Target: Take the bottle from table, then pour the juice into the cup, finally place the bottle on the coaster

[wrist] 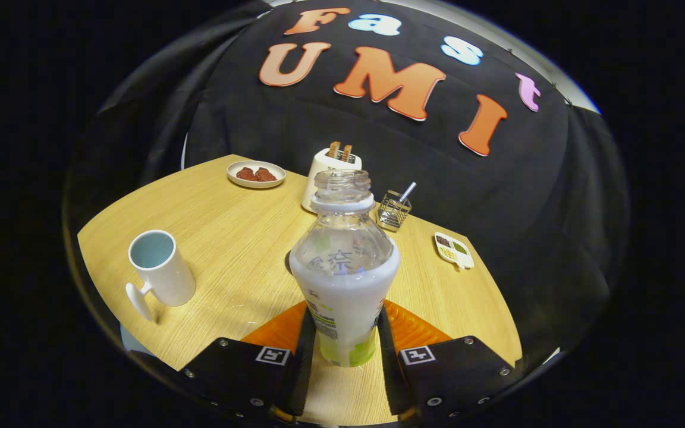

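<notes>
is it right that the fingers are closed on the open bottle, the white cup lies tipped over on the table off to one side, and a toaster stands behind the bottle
Not quite. In the gripper view the cup stands upright on the table, not tipped over, its handle towards the camera. The rest holds: both fingers press on the uncapped bottle, and the toaster stands behind it.

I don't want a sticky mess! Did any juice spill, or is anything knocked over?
No spill shows on the wooden table. The open bottle stands upright between the fingers of the hand-held gripper, which press on its sides. The white mug, toaster and plate all sit upright. Nothing stands out.
</notes>
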{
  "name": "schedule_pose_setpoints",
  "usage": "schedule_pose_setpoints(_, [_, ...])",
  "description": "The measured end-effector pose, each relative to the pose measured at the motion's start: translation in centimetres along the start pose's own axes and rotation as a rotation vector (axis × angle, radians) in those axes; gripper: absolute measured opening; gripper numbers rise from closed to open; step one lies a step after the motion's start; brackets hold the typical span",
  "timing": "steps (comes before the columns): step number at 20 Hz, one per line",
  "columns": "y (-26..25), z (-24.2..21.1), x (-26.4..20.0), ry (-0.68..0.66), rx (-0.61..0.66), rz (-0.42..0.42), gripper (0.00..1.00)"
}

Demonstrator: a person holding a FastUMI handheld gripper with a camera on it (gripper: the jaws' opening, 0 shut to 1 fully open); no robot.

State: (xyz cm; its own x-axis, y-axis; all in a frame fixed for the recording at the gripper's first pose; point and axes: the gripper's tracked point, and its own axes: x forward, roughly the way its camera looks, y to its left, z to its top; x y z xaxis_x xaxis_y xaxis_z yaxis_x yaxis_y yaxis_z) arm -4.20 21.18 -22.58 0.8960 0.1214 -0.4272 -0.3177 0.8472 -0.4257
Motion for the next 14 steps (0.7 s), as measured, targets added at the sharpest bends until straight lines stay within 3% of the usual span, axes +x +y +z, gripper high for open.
schedule_pose_setpoints(6, [3.8,3.0,1.4,-0.023,-0.238,-0.006,0.53])
schedule_pose_setpoints(14, [8.4,4.9,2.9,-0.106,-0.651,-0.031,0.53])
